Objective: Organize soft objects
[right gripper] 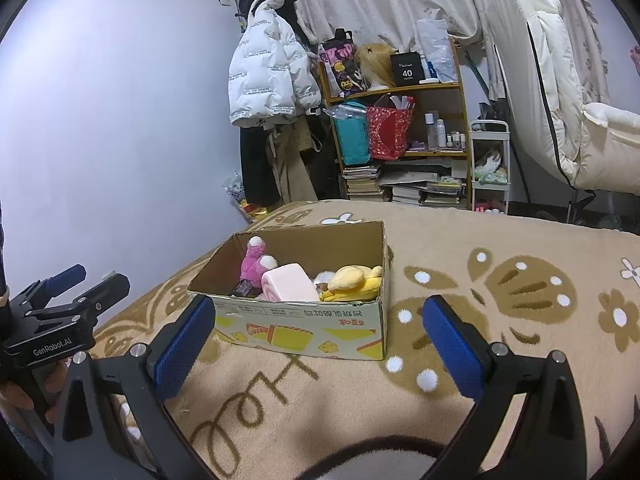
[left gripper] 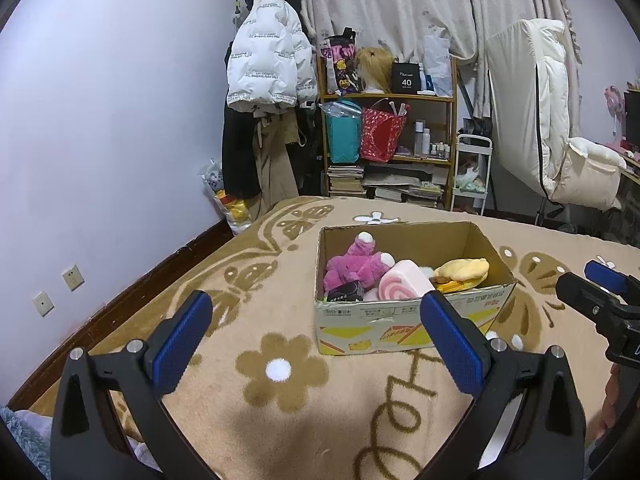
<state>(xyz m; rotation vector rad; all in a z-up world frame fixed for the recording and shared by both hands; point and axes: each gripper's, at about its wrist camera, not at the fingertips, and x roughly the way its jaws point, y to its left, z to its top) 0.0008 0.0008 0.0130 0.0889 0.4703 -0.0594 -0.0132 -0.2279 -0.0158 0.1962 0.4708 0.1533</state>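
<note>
Blue-padded left tongs (left gripper: pixel 316 336) and right tongs (right gripper: pixel 320 336) both hang wide and empty over the blanket (left gripper: pixel 280 412), the box (left gripper: pixel 400 320) just ahead on the bed. Inside sit a pink plush (left gripper: pixel 356 266), a pink roll cushion (left gripper: pixel 404 282) and a yellow plush (left gripper: pixel 464 272), packed close. The risk, I'd say: wide tongs dipping in catch the thin cardboard rim or pinch two toys together, and the light box slides or tips on the soft bedding.

Home bedroom. Bed covered by a beige flower-pattern blanket (left gripper: pixel 280 360); white puffer jacket (left gripper: pixel 266 68) hanging at the wall; wooden shelf (left gripper: pixel 452 128) with bags, cosmetics bottles, stacked books (left gripper: pixel 346 180); drawn curtains (left gripper: pixel 400 0).
</note>
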